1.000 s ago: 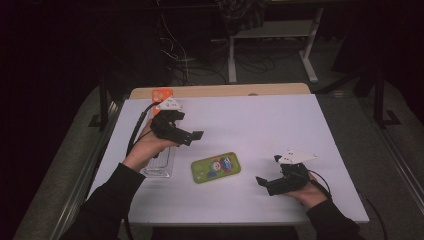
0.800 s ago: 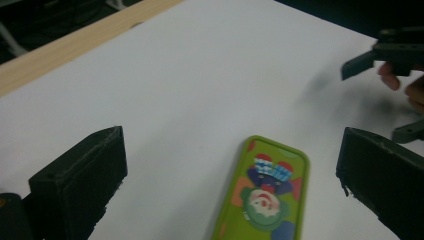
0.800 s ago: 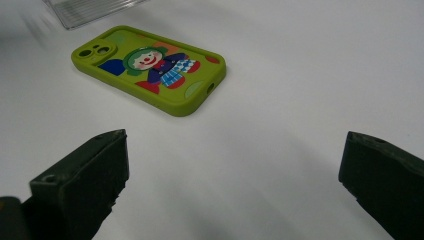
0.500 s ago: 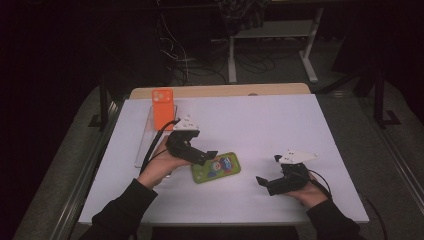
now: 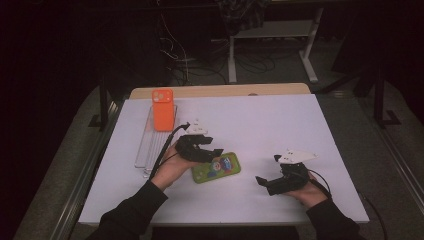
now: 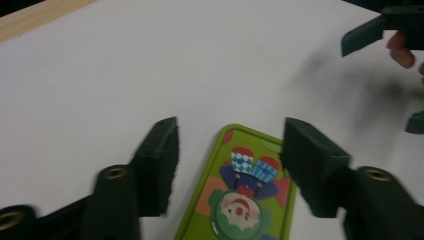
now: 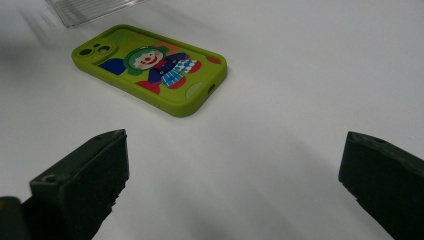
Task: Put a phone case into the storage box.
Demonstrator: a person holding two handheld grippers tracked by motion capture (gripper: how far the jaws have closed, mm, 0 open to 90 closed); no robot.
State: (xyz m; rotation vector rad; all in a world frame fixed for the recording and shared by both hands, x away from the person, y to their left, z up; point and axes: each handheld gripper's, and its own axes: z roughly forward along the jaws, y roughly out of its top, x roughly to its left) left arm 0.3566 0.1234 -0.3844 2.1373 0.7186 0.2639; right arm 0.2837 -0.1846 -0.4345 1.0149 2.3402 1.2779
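A green phone case [image 5: 220, 167] with a clown picture lies flat on the white table near the front middle. My left gripper [image 5: 212, 152] hovers low over its left end. In the left gripper view the case [image 6: 245, 195] lies between the two pads of the left gripper [image 6: 230, 155]. The jaws have just been closing, with a gap still showing at the left pad. My right gripper [image 5: 268, 169] rests at the front right, open wide with nothing between its fingers. From the right gripper [image 7: 235, 165] the case [image 7: 150, 65] lies ahead to the left.
An orange phone [image 5: 162, 109] lies on the far end of a clear ribbed tray [image 5: 150, 145] at the table's left. The white sheet [image 5: 280, 120] ends at a wooden strip at the back. Dark floor, cables and a stand lie beyond.
My left gripper has left the orange phone and tray, moved right and down to the green case, and its jaws have narrowed around it. The right gripper has stayed still.
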